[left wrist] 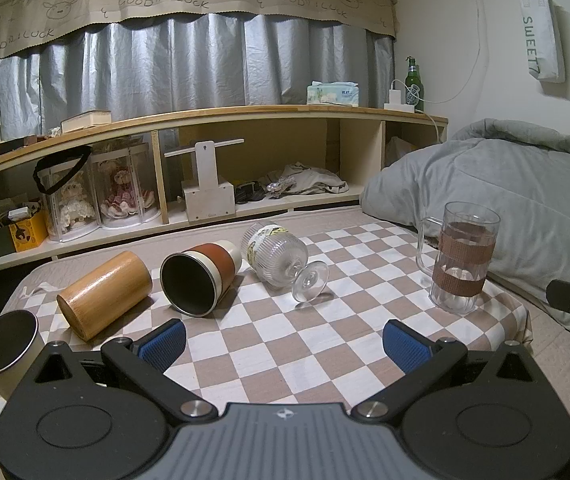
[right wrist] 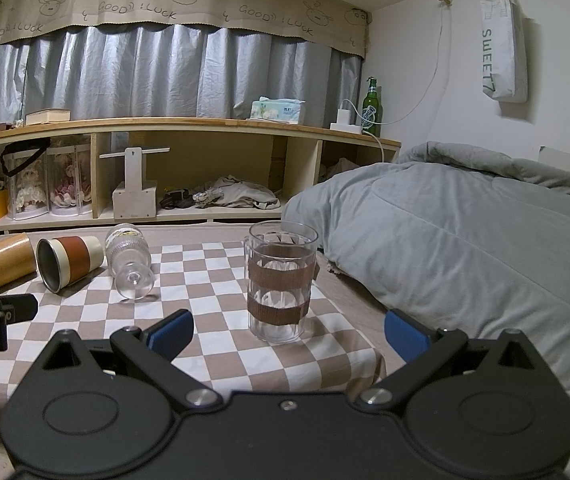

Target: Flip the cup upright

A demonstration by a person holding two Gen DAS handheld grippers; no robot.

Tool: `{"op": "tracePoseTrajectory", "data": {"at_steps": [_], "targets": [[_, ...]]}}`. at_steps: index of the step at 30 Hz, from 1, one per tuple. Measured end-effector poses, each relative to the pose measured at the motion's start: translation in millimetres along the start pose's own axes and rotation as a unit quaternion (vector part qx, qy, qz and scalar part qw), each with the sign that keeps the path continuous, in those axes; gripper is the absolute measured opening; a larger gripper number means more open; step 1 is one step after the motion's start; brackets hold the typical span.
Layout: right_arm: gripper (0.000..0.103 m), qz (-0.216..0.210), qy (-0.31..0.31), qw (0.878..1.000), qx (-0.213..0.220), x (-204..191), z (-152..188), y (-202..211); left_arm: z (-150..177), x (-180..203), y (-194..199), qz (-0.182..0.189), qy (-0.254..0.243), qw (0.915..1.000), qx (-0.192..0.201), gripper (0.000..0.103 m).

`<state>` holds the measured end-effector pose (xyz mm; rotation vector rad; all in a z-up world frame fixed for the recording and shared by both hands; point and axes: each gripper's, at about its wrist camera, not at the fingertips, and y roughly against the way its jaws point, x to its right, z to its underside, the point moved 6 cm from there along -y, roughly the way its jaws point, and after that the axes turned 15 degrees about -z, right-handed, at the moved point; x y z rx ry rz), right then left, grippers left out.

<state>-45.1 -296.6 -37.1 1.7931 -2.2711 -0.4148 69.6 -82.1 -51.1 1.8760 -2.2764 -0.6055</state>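
Hovering low over the checkered cloth (left wrist: pixel 285 344), level and pointing toward the shelf: left gripper (left wrist: pixel 284 342), blue pads (left wrist: pixel 164 343) spread wide, gripping nothing. Hanging just right of the clear mug (right wrist: pixel 281 282) and slightly nearer the camera: right gripper (right wrist: pixel 288 334), jaws likewise gaping wide, closing on nothing, the mug standing just beyond the gap between the pads.

Running left to right, placed by the clear mug: lying furthest left of it, at the cloth's edge, a metal cup (left wrist: pixel 3 342) with its dark mouth facing the camera. Resting next, still well left of the mug, a wooden cup (left wrist: pixel 105 294) on its side. Lying beside that, a brown-banded cup (left wrist: pixel 201 278) on its side, open mouth turned toward the camera. Lying nearer the mug yet clearly apart from it, a ribbed glass goblet (left wrist: pixel 281 260) tipped over, foot pointing toward the camera. Standing upright at the cloth's right edge, the clear mug itself, wrapped in two brown bands, handle facing left in the left wrist view.

Bunching up just right of the mug: a grey duvet (right wrist: pixel 465 248). Stretching behind the mug: a low wooden shelf (right wrist: pixel 189 126) carrying a tissue box (right wrist: pixel 277 110) and a green bottle (right wrist: pixel 372 108), grey curtains (right wrist: pixel 165 72) hanging above. Hanging on the wall up and right of the mug: a white bag (right wrist: pixel 503 44).
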Motion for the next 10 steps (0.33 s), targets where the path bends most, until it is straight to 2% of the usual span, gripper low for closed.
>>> {"op": "tracePoseTrajectory", "data": {"at_steps": [10], "targets": [[0.103, -0.001, -0.001, 1.0, 0.001, -0.9, -0.3, -0.2, 1.4, 1.7, 0.0, -0.001, 0.002, 1.0, -0.001, 0.103]]}}
